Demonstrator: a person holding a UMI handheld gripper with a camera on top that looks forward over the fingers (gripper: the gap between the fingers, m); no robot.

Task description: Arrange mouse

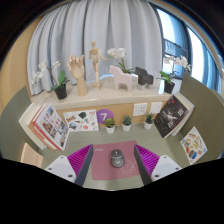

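Gripper view: my gripper hangs spread wide, its ribbed magenta pads flanking a rounded grey mouse resting untouched on a smooth purple mat between the fingers.

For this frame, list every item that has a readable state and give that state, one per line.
Claw: open, fingers spread with pads facing inward.
Mouse: resting on the pink mat, between the claw fingers, a gap at each side, not gripped.
Pink mat: flat on the desk.
Wooden mannequin: upright on the shelf.
Three small potted plants: upright in a row beyond the mouse.
Curtains: drawn across the window.
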